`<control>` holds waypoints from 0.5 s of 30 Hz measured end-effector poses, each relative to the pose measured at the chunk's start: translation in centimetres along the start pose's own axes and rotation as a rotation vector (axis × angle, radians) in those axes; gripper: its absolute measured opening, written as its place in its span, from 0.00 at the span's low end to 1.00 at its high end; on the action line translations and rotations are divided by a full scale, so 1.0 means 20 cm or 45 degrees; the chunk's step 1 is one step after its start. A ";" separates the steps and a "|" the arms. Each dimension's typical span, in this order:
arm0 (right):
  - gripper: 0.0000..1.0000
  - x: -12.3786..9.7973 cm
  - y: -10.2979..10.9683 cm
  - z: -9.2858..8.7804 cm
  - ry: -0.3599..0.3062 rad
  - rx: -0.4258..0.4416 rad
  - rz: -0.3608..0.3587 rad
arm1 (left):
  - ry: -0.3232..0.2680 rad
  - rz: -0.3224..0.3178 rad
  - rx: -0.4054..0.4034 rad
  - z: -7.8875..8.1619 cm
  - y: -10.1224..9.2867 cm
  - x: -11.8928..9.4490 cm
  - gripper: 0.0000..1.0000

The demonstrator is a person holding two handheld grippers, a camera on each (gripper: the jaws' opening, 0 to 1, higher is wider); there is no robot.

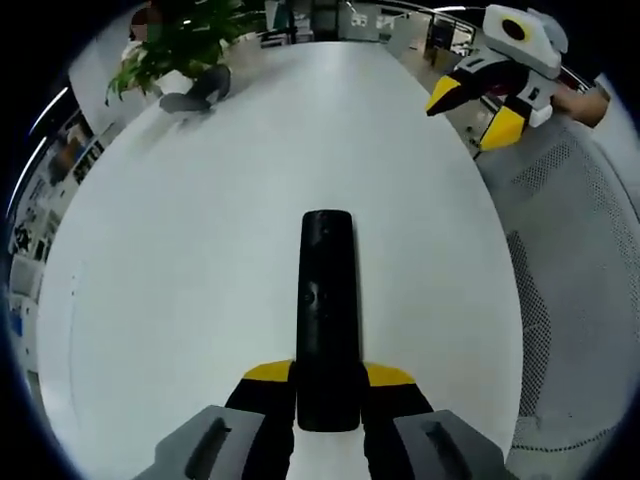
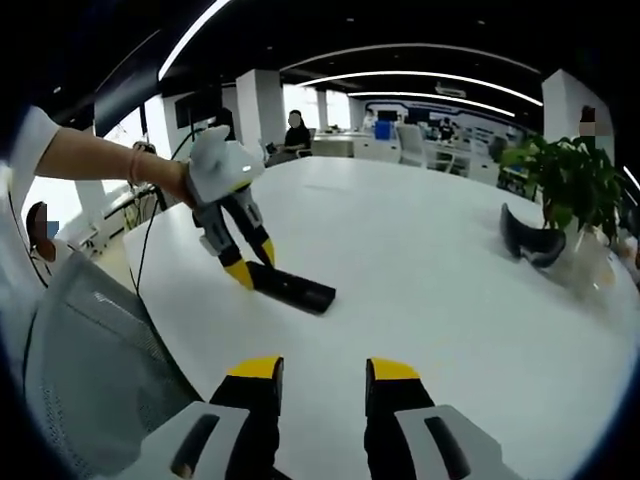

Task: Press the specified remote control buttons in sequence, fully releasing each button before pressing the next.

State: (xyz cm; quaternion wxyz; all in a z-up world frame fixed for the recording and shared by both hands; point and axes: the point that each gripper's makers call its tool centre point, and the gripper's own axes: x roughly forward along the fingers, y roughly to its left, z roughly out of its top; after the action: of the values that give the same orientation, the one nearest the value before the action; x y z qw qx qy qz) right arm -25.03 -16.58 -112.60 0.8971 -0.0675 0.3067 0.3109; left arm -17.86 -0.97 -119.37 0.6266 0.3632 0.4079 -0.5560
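The left gripper pinched the near end of the slim black plastic remote control on the white table, while the right gripper hovered spread apart at two o'clock.

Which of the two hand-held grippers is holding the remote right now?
The left hand-held gripper: its jaws are shut on the black remote on the white table. The right hand-held gripper hangs open and empty.

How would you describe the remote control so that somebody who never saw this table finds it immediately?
Start from the large white table. Near the edge beside the mesh chair, the left gripper has its jaws shut on one end of a long, slim black bar: the remote control. It is the only flat black stick there; the potted plant stands far across the table.
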 end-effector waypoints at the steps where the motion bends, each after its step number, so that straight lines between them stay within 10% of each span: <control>1: 0.30 0.00 0.00 0.00 0.000 0.000 0.000 | -0.003 0.001 0.000 0.00 -0.01 0.00 0.24; 15: 0.28 0.01 0.01 -0.01 0.026 -0.013 0.016 | 0.000 -0.007 0.031 0.00 -0.12 0.00 0.24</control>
State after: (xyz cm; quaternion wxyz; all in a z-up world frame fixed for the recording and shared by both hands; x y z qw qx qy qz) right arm -25.25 -16.39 -112.87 0.8917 -0.0733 0.3145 0.3173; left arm -20.27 -1.25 -119.42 0.6206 0.3697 0.4018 -0.5628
